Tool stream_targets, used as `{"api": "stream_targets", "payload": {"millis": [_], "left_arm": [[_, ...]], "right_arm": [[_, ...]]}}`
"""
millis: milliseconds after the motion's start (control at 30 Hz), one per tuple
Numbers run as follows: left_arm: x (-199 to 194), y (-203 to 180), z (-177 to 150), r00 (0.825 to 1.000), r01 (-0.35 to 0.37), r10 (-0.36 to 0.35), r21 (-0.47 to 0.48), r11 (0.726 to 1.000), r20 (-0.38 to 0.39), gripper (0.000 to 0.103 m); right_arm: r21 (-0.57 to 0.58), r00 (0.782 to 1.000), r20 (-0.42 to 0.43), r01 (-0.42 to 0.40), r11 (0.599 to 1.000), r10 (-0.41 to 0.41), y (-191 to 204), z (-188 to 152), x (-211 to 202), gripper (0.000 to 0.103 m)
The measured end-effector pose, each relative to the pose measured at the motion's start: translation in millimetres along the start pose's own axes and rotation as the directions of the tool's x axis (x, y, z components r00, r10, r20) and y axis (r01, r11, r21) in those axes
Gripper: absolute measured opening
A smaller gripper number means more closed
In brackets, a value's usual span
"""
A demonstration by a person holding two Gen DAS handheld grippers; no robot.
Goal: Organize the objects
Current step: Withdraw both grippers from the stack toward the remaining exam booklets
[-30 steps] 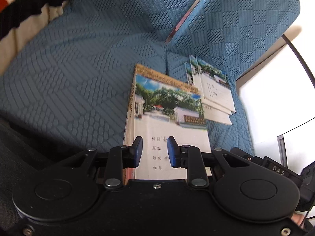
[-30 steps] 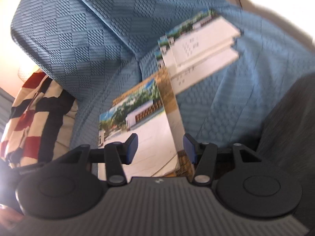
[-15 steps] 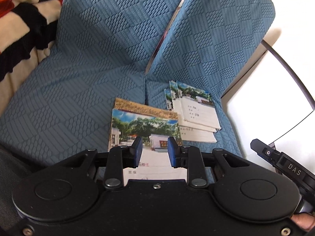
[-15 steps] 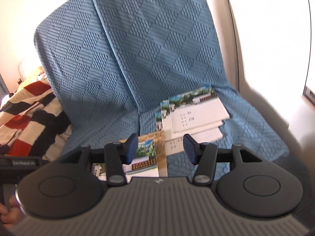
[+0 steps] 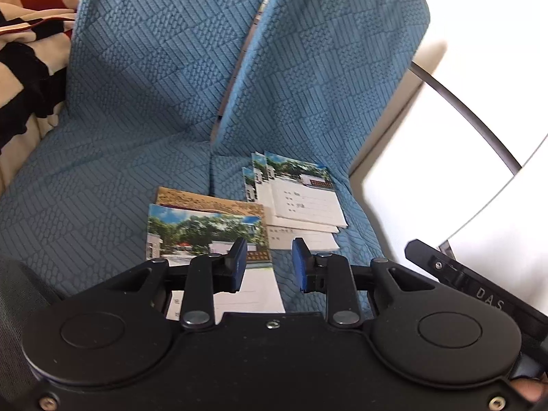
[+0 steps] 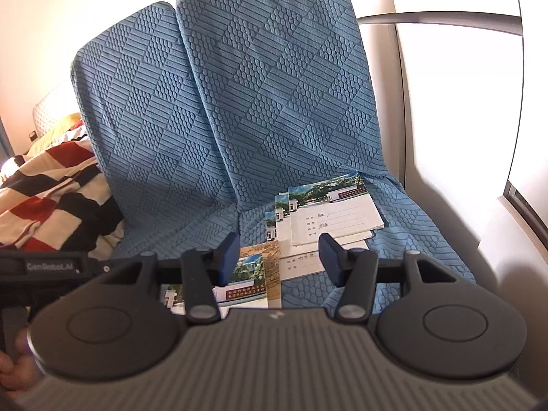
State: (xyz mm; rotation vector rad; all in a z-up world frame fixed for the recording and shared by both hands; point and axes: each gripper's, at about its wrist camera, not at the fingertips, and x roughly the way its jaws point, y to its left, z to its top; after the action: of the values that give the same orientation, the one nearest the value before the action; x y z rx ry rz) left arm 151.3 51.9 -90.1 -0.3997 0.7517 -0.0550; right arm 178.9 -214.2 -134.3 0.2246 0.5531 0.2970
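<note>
2 grippers show, 1 per view, and both are empty. The left gripper [image 5: 269, 265] has its fingers [image 5: 238, 262] a narrow gap apart with nothing between them; the right gripper [image 6: 279, 257] has its fingers [image 6: 227, 257] wider apart, also on nothing.

The notebooks lie on a blue sofa [image 6: 260, 102] with 2 back cushions. The near pile [image 5: 209, 229] sits on the seat by the seam between the cushions: 1 notebook with a photo cover on top and at least 1 tan cover [image 5: 205, 200] showing under it. The far pile [image 5: 298, 195] lies just beside it, fanned, with 3 covers showing at the corners and perhaps a 4th sheet below; I cannot tell the exact count. The 2 piles touch or overlap at their edges. 1 striped blanket [image 6: 48, 191], red, black and cream, lies at the sofa's left end.

Compared with 1 second ago, both cameras sit higher and farther back: the piles look smaller, the sofa backs fill more of each view, and the right view has levelled from its tilt. The piles have not shifted.
</note>
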Motion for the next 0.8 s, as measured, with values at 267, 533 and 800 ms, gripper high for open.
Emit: {"api": "stream_targets", "payload": {"millis": [267,533,800], "left_arm": [[13.0,-18.3,-3.9,1.000,0.019,-0.019,0.018,1.000,-0.024,0.025],[41.4,-29.4,-0.2,0.998,0.019,-0.018,0.022,1.000,-0.064,0.028],[98.0,-38.8,6.1,0.992,0.045,-0.043,0.013,0.999,-0.118,0.028]], "right_arm": [[0.042,0.999,-0.018,0.027,0.999,-0.027,-18.5,-2.4,2.7,0.057],[0.151,0.999,-0.028,0.047,0.987,-0.043,-56.0,-10.4,15.5,0.058],[0.334,0.998,-0.052,0.050,0.941,-0.034,-101.0,-34.1,65.1,0.059]]}}
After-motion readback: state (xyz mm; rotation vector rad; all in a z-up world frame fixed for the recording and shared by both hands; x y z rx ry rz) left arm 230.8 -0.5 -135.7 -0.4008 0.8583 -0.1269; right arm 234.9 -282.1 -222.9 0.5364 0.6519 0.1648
